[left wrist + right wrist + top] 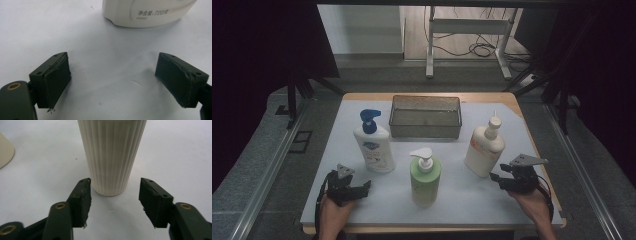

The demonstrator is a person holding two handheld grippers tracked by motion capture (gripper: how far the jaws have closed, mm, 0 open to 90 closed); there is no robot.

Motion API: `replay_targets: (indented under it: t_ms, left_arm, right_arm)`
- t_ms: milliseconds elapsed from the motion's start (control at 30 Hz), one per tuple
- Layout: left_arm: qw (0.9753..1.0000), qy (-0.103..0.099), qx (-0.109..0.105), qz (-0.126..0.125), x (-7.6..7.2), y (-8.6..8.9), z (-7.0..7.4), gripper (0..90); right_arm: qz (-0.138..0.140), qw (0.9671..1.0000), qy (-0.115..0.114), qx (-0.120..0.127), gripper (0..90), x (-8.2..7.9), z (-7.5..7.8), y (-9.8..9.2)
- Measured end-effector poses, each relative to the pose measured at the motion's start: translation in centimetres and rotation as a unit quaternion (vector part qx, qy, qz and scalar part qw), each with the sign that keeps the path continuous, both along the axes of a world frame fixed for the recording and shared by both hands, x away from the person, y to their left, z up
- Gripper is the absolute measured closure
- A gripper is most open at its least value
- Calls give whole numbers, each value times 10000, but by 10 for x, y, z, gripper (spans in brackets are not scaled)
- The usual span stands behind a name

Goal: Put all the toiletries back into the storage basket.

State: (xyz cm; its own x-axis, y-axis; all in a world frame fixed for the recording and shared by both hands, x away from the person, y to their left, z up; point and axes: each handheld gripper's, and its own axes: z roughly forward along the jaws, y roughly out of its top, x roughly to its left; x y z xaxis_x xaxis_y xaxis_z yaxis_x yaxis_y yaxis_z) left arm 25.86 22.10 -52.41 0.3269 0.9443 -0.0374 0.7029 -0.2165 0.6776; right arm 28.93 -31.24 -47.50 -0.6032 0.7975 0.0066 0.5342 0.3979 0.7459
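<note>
Three bottles stand on the white mat (pixel 462 197): a white one with a blue pump (pixel 373 145), a green one with a white pump (pixel 425 181) and a white nozzle-top one with an orange label (pixel 484 147). My left gripper (pixel 364 188) rests at the front left and is open; the blue-pump bottle's white base (pixel 147 15) stands well beyond its empty jaws (pixel 112 82). My right gripper (pixel 498 175) is open at the front right, beside the nozzle bottle's foot. A ribbed cream bottle base (pixel 111 157) stands just past its fingertips (pixel 113 202), untouched.
A dark, empty, see-through bin (pixel 426 131) sits at the back middle of the mat. A pale rounded object (pixel 5 150) shows at the left edge of the right gripper view. The wooden table edge (pixel 519 107) rims the mat; metal rails run along both sides.
</note>
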Motion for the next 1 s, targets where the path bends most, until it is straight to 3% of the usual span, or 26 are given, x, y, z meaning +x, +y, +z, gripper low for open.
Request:
replay_targets:
  t_ms: [33, 267, 733, 1000]
  left_arm:
    - [10000, -1, 0, 0, 0, 0, 0, 121]
    - [10000, 1, -4, -3, 0, 0, 0, 121]
    - [10000, -9, -5, -4, 0, 0, 0, 121]
    - [10000, -19, 5, 0, 0, 0, 0, 121]
  right_arm:
    - [-29, 10000, 4, 20, 361, 0, 2, 0]
    - [-2, 9998, -90, 189, 265, 3, 10, -3]
    - [115, 9992, -245, 289, 148, 11, 27, 4]
    - [198, 9985, -341, 387, 139, 17, 37, 9]
